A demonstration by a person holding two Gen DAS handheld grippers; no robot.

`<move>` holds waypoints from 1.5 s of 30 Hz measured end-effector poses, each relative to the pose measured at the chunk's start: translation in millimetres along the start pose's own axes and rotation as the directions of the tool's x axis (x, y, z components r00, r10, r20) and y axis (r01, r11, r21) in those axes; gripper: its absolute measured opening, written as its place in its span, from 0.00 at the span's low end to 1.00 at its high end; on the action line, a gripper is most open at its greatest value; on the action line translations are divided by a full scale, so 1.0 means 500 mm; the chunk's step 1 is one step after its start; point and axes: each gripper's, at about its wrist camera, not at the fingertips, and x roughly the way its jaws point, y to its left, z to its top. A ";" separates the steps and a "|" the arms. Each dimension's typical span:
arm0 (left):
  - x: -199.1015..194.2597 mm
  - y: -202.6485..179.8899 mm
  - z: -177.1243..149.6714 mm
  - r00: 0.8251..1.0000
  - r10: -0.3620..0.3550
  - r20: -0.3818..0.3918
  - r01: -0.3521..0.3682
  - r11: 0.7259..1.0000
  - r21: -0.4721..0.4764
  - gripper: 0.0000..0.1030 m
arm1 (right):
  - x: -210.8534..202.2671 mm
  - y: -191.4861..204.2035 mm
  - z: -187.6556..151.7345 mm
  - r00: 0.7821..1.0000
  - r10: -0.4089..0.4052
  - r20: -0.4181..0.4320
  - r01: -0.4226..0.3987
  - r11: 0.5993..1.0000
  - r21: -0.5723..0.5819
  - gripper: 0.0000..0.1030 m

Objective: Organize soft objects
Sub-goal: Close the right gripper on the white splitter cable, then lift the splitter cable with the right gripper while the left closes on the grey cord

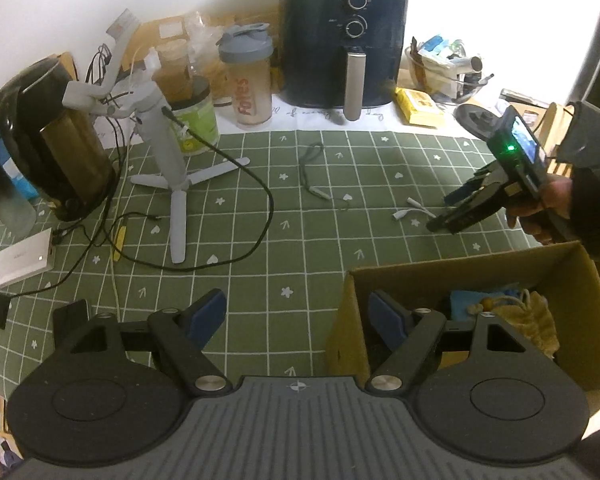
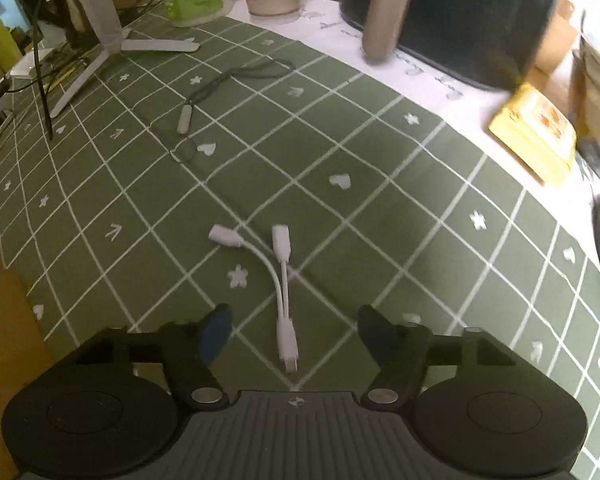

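Observation:
A white Y-shaped adapter cable (image 2: 281, 276) lies on the green grid tablecloth, its plug end between my right gripper's (image 2: 296, 330) open fingers; it also shows in the left wrist view (image 1: 414, 209). A thin dark lanyard cord (image 2: 204, 98) lies farther away, also in the left wrist view (image 1: 314, 170). My left gripper (image 1: 298, 314) is open and empty, its right finger over the edge of a cardboard box (image 1: 572, 280) that holds a tan drawstring pouch (image 1: 528, 318) and a blue soft item (image 1: 466, 302). The right gripper (image 1: 444, 212) hovers low over the cable.
A grey tripod (image 1: 172, 168) with a black cable, a kettle (image 1: 52, 140), a white charger (image 1: 22, 262), a shaker bottle (image 1: 250, 76), a green tub (image 1: 194, 120), an air fryer (image 1: 342, 36), a yellow box (image 1: 418, 106) and a glass bowl (image 1: 446, 68) crowd the back and left.

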 end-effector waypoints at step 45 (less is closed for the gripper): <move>0.099 0.025 0.148 0.985 -0.126 0.120 0.122 0.992 0.036 0.76 | -0.200 -0.002 -0.056 0.974 -0.167 0.156 0.132 0.968 0.215 0.06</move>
